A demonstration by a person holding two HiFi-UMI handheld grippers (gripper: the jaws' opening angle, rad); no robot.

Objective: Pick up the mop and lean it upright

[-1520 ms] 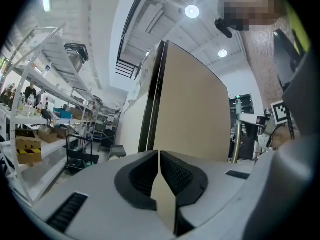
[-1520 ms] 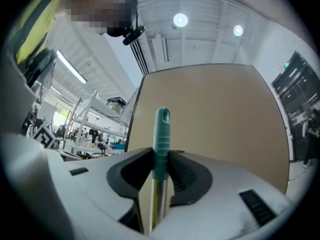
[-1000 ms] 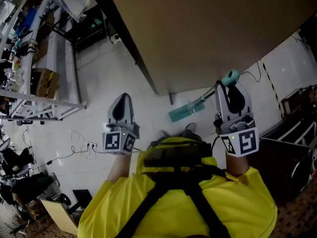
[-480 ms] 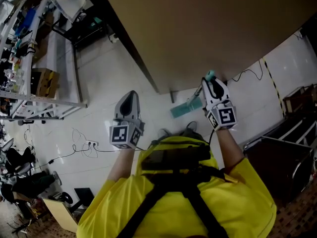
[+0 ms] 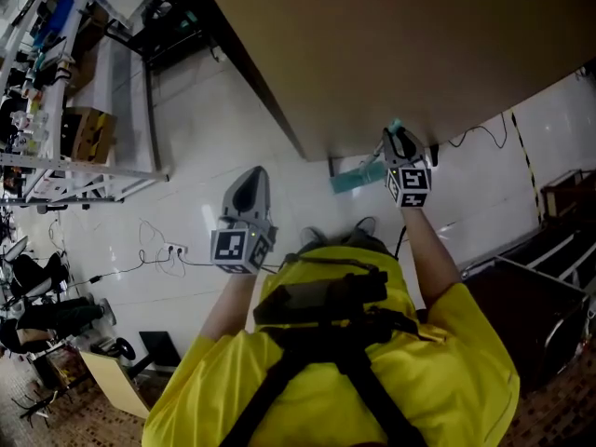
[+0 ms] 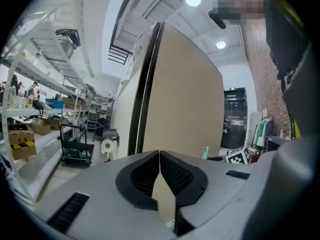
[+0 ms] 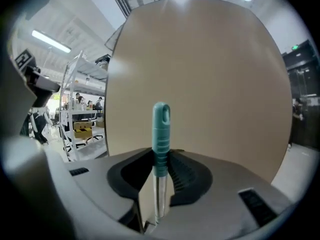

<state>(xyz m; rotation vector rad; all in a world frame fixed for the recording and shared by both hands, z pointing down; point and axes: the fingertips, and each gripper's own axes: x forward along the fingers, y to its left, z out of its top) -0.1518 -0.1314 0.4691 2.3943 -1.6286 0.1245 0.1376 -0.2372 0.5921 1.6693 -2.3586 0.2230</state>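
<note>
The mop has a teal grip (image 7: pixel 161 131) on a metal shaft (image 7: pixel 158 196) and a flat teal head (image 5: pixel 351 180) resting on the white floor. My right gripper (image 7: pixel 161 156) is shut on the handle just below the grip, and the handle stands upright between its jaws. In the head view that right gripper (image 5: pixel 396 140) is stretched out close to the big tan panel (image 5: pixel 391 45). My left gripper (image 5: pixel 253 179) hangs over the floor to the left, apart from the mop. Seen from its own camera, the left gripper (image 6: pixel 160 156) is shut with nothing in it.
A metal shelving rack (image 5: pixel 65 166) with a cardboard box (image 5: pixel 88 140) stands at the left. Cables and a power strip (image 5: pixel 168 248) lie on the floor. Dark furniture (image 5: pixel 540 296) sits at the right. A black cart (image 6: pixel 77 146) stands left of the panel.
My right gripper has carried the mop handle away from me toward the tan panel, bringing the shaft more upright. The left gripper drifted slightly right.
</note>
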